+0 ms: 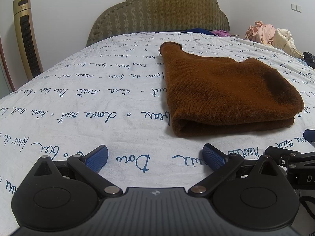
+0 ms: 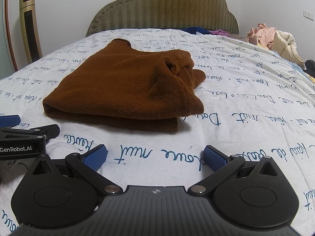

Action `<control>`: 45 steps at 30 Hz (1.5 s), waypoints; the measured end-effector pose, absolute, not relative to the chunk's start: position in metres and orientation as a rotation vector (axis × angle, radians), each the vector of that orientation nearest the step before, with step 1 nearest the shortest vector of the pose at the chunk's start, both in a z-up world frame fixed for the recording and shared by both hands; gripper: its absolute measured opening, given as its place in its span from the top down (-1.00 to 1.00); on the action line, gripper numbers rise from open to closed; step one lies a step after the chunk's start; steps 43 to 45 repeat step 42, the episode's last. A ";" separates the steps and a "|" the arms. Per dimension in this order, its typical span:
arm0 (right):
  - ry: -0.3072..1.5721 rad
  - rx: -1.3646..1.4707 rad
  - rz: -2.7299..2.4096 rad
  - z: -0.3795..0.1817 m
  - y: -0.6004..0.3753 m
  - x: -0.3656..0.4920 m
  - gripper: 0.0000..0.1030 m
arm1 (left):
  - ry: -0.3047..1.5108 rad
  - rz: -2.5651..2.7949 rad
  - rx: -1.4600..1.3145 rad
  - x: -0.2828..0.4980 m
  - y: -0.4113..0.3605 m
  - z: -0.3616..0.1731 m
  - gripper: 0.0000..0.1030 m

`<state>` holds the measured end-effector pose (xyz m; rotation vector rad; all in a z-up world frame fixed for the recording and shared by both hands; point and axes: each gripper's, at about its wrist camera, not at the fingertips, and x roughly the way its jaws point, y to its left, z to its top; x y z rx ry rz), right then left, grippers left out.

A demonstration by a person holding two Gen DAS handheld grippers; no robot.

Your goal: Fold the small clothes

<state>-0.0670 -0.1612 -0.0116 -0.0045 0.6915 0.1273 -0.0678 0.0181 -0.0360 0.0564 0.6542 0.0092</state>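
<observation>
While both grippers sit low over the bed, the folded brown knit sweater (image 1: 226,90) lies flat on the white script-printed bedsheet (image 1: 78,102), ahead of the fingers and touching neither pair; in the left wrist view it lies forward and to the right of the left gripper (image 1: 155,156), whose blue-padded fingers (image 1: 97,157) stand wide apart over bare sheet; in the right wrist view the sweater (image 2: 126,90) lies forward and slightly left of the right gripper (image 2: 155,156), whose fingers (image 2: 215,158) are likewise spread wide with nothing between them; the sweater's folded edge faces the grippers, its collar end pointing toward the padded headboard (image 2: 163,7); each gripper shows at the edge of the other's view, just beside it; a heap of pale clothes (image 2: 273,37) lies at the far right of the bed, and a gold tower fan (image 1: 26,35) stands at the left by the wall.
</observation>
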 end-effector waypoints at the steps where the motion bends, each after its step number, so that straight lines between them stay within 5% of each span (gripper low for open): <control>1: 0.691 -0.004 0.127 -0.012 -0.161 -0.067 -1.00 | 0.654 0.009 0.056 -0.068 0.018 -0.036 -1.00; 45: 0.678 -0.018 0.125 -0.004 -0.163 -0.071 -0.99 | 0.641 0.018 0.085 -0.074 0.015 -0.030 -1.00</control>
